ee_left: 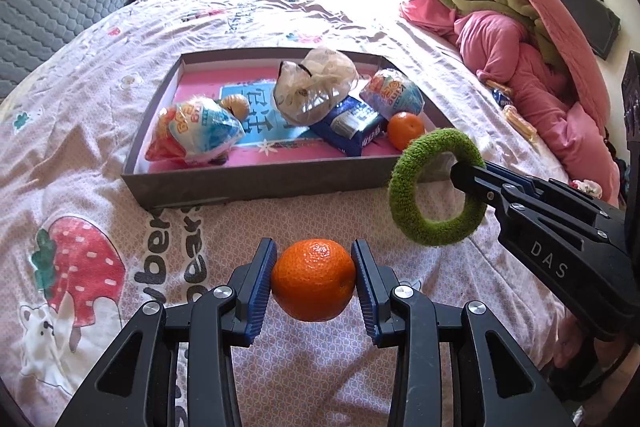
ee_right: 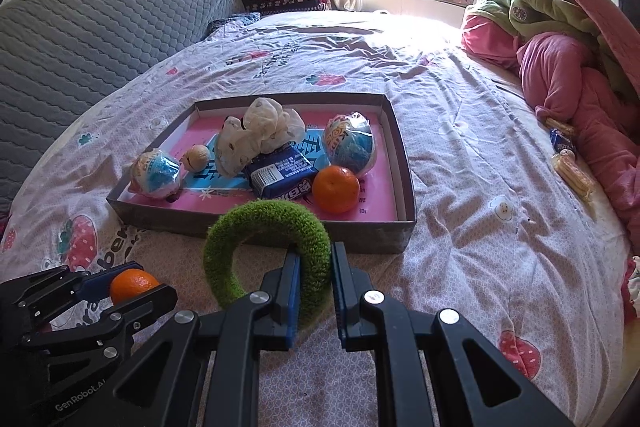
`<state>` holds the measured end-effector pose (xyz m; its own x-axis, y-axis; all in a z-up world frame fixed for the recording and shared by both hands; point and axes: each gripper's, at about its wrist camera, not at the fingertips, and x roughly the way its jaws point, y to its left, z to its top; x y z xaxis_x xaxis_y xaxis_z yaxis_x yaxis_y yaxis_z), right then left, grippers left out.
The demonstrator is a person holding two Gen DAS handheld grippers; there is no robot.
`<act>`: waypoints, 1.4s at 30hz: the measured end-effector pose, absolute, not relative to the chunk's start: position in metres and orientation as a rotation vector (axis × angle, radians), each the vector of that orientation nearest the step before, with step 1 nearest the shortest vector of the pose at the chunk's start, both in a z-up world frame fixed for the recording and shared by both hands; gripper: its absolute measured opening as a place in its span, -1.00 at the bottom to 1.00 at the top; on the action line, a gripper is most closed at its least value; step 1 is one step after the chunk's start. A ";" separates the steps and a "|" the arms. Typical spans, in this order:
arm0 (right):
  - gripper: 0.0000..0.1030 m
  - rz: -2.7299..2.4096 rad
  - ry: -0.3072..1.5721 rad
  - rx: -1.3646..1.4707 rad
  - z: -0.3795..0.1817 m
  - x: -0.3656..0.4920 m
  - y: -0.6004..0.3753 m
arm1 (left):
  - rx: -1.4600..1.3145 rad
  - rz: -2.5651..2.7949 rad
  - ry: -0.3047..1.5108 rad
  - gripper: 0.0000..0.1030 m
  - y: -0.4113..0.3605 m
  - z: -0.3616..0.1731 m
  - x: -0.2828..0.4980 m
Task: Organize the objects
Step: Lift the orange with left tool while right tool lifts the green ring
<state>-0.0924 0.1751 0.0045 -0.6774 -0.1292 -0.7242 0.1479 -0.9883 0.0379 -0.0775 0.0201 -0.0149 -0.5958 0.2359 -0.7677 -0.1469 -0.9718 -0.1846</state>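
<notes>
My left gripper (ee_left: 314,281) is shut on an orange (ee_left: 314,279) and holds it above the bedspread, in front of the grey box (ee_left: 248,183). It also shows in the right wrist view (ee_right: 132,285) at lower left. My right gripper (ee_right: 316,279) is shut on a fuzzy green ring (ee_right: 256,223), just before the box's near wall (ee_right: 360,233). The ring also shows in the left wrist view (ee_left: 424,227), right of the box. The box holds a second orange (ee_right: 335,189), two snack bags (ee_right: 351,143), a blue packet (ee_right: 280,173), a plastic bag (ee_right: 256,135) and a walnut (ee_right: 196,157).
The box lies on a bed with a pink patterned bedspread (ee_right: 480,187). Pink and green bedding (ee_right: 580,75) is piled at the right, with small snack packets (ee_right: 572,171) beside it. A grey quilted headboard (ee_right: 100,35) stands at the left.
</notes>
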 end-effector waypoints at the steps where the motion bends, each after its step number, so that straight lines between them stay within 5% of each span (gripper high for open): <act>1: -0.71 -2.751 0.036 1.174 0.007 -0.092 0.175 | -1.278 2.630 -0.150 -0.23 0.020 -0.012 -0.078; 42: -0.71 -2.855 0.033 0.893 0.083 -0.093 0.175 | -1.047 2.784 -0.184 -0.23 0.007 0.076 -0.118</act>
<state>-0.0934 0.1752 0.0830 -0.8115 -0.1363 -0.5682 0.1495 -0.9885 0.0236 -0.1175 0.0068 0.0758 -0.7418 0.1932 -0.6422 -0.1069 -0.9794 -0.1711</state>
